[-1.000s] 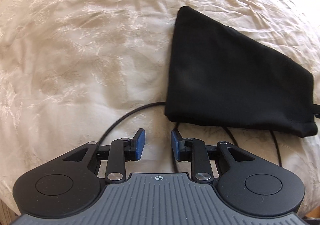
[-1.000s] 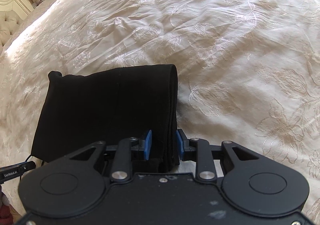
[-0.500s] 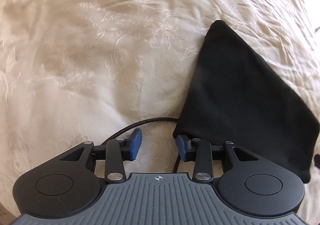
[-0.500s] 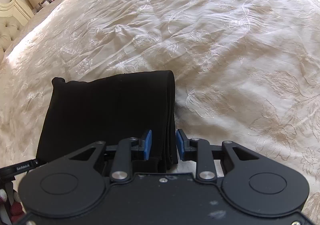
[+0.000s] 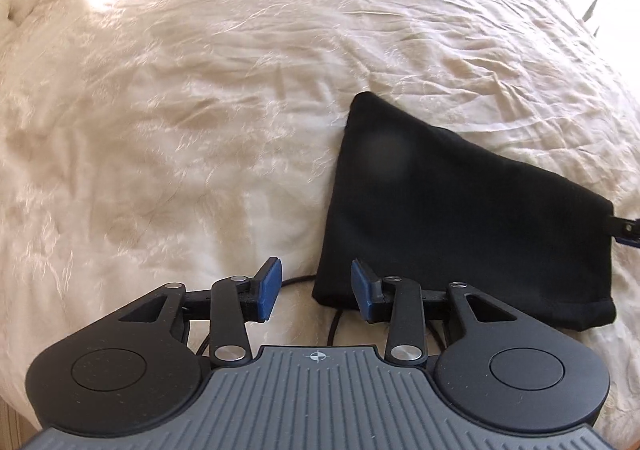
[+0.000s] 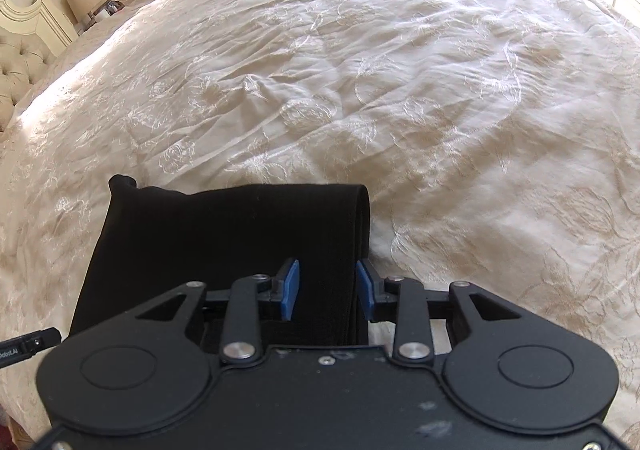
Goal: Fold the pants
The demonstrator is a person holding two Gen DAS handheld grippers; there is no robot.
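Observation:
The black pants (image 5: 452, 209) lie folded into a compact block on the cream bedspread (image 5: 200, 109). My left gripper (image 5: 316, 292) is open and empty, hovering just off the block's near left corner. In the right wrist view the pants (image 6: 224, 242) show layered folded edges on their right side. My right gripper (image 6: 328, 288) is open above the block's near right edge, holding nothing. The tip of the other gripper (image 5: 628, 230) shows at the right edge of the left wrist view.
A black cable (image 5: 332, 324) runs on the bedspread under my left gripper. A tufted headboard (image 6: 20, 61) and a nightstand with a lamp (image 6: 80, 1) stand at the far left. The embroidered bedspread (image 6: 400, 89) stretches wide beyond the pants.
My left gripper has swung around the near left corner of the pants and opened wider. My right gripper has lifted slightly and opened a little wider over the folded edge. The pants have not moved.

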